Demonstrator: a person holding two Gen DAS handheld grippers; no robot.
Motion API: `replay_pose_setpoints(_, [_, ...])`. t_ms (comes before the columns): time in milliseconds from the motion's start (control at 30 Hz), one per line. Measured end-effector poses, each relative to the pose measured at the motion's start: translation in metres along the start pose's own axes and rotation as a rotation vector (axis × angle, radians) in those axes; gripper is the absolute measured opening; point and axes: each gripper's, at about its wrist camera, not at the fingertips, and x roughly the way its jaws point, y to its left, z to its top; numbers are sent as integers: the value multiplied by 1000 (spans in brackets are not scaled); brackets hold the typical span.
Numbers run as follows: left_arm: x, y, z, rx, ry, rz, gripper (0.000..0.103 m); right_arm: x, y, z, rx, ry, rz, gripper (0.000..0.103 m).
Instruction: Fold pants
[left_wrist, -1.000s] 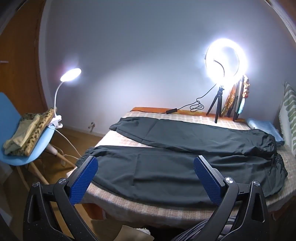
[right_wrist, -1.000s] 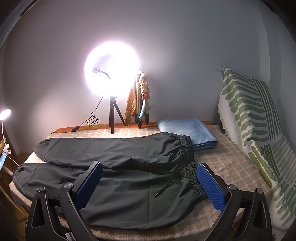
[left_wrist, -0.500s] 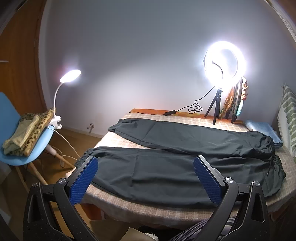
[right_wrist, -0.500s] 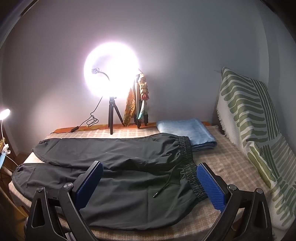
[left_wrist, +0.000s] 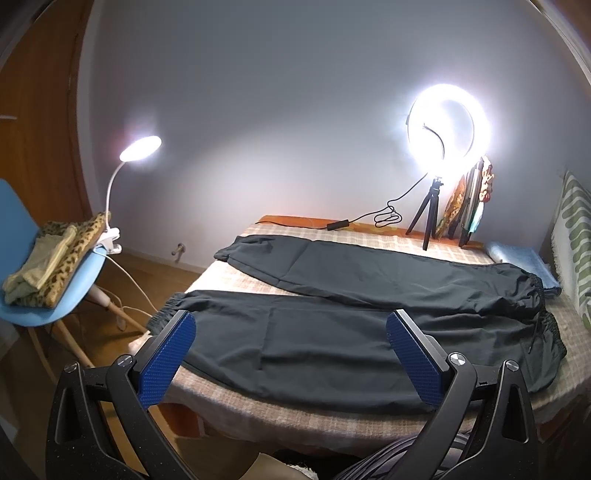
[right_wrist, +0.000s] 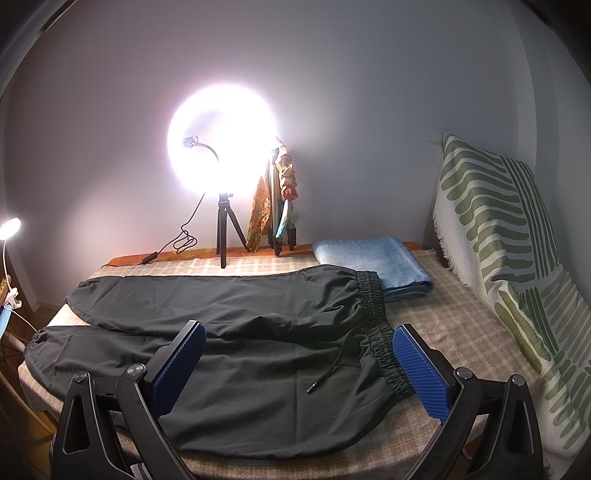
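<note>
Black pants (left_wrist: 332, 332) lie spread flat on the checked bed cover (left_wrist: 295, 417), both legs pointing left and the elastic waistband (right_wrist: 376, 325) at the right with a loose drawstring (right_wrist: 325, 376). My left gripper (left_wrist: 290, 332) hovers open above the near leg, close to the bed's front edge. In the right wrist view the same pants (right_wrist: 240, 350) fill the bed, and my right gripper (right_wrist: 297, 345) hangs open over the waist end. Neither gripper touches the cloth.
A lit ring light on a tripod (left_wrist: 432, 206) and a cable (left_wrist: 384, 218) stand at the back by the wall. A folded blue towel (right_wrist: 373, 262) lies behind the waistband. A green-striped cushion (right_wrist: 498, 240) leans at the right. A blue chair (left_wrist: 55, 295) with clothes and a clip lamp (left_wrist: 140, 147) stand left.
The left wrist view has drifted slightly, so the pants sit a little lower and further left in it. Both grippers stay open and the pants lie unmoved.
</note>
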Motion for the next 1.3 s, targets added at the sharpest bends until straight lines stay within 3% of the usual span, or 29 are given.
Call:
replay_pose_setpoints(700, [0, -1, 20, 19, -13, 47, 103, 5, -10, 14, 12, 18, 1, 102])
replay_pose_setpoints(1300, [38, -12, 30, 21, 42, -8, 103, 36, -12, 29, -3, 47, 45, 100])
